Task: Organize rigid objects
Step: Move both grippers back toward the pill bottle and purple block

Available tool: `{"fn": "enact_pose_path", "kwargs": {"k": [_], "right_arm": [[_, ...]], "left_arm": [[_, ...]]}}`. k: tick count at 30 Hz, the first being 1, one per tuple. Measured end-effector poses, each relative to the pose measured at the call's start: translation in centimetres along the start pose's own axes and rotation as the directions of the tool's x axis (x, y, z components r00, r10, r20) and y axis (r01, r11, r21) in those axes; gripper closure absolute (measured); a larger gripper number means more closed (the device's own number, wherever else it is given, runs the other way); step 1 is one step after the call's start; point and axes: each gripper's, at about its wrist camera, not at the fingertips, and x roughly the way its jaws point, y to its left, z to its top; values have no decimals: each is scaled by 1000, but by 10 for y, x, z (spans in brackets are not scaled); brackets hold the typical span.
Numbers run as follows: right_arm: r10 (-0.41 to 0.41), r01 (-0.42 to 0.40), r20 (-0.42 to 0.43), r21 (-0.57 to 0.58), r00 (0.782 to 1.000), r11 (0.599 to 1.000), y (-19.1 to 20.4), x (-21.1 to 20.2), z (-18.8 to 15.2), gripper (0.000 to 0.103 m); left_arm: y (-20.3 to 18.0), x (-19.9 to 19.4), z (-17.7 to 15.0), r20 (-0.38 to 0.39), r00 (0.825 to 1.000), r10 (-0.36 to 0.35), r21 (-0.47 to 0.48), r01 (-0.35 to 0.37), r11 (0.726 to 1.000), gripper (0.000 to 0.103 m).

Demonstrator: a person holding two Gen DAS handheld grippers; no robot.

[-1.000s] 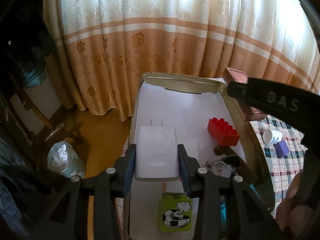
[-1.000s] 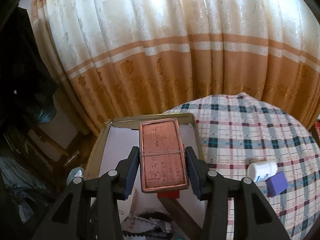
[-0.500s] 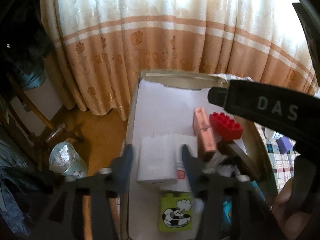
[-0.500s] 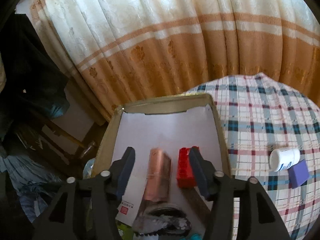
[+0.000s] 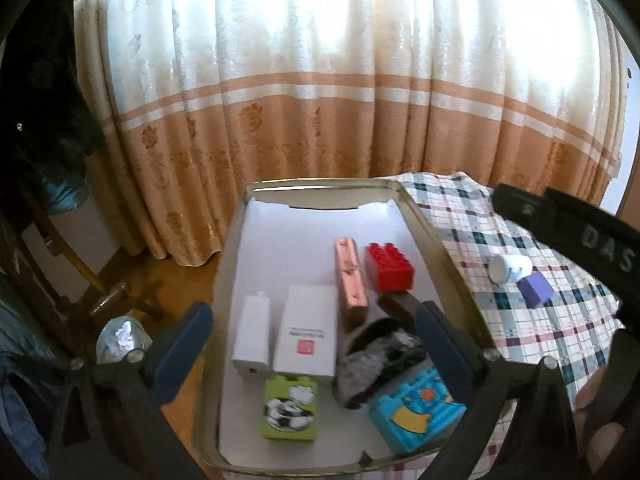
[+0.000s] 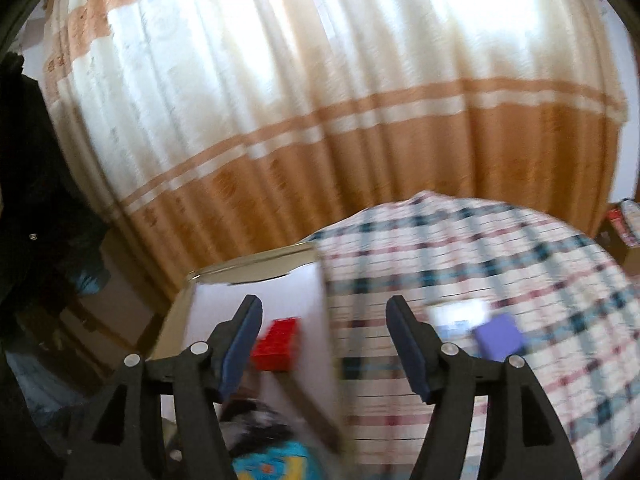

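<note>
Only leftward: white charger (image 5: 251,330), boxed.

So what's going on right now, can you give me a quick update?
Both claws, left and right, opening, empty. White charger block and copper-pink tin lying in metal tray. Nothing in the way.

The white letters "DAS" stand on the black right gripper (image 5: 592,236) reaching in above the plaid tablecloth (image 5: 532,320), while the white box (image 5: 306,330) lying in the tray (image 5: 436,240) bears a small red square mark and a line of print too blurred to read.
</note>
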Motion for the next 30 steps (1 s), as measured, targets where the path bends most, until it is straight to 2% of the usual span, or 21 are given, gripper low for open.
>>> {"fn": "enact_pose_path", "kwargs": {"k": [1,3,5,8,10,12,15,30], "right_arm": [[-24,24,18,-3,1000,1000,-5,-4,-1,35],[-78,79,68,-11,995,997,-16,-16,-6,26],[-134,136,119,-9,984,991,-26,-26,-10,24],[-210,213,192,5,959,977,-43,-39,-16,18],[-257,265,216,-8,942,964,-50,-43,-19,18],[-284,296,217,-27,934,955,-57,-44,-21,18],[-286,297,205,-23,936,955,-69,-47,-25,18],[-355,355,154,26,922,934,-132,-57,-42,18]], "left_arm": [[-4,-1,-2,4,1000,-3,4,3,1000,1],[-12,-4,-4,17,1000,-22,10,22,1000,1],[-19,-5,-6,26,999,-32,15,31,999,1],[-28,-8,-9,51,998,-38,25,37,999,1],[-34,-11,-12,73,997,-30,38,27,999,1],[-40,-13,-13,104,994,-29,60,23,998,1],[-49,-17,-15,142,990,-27,91,14,996,1],[-78,-10,-23,137,989,-63,106,48,993,1]]}}
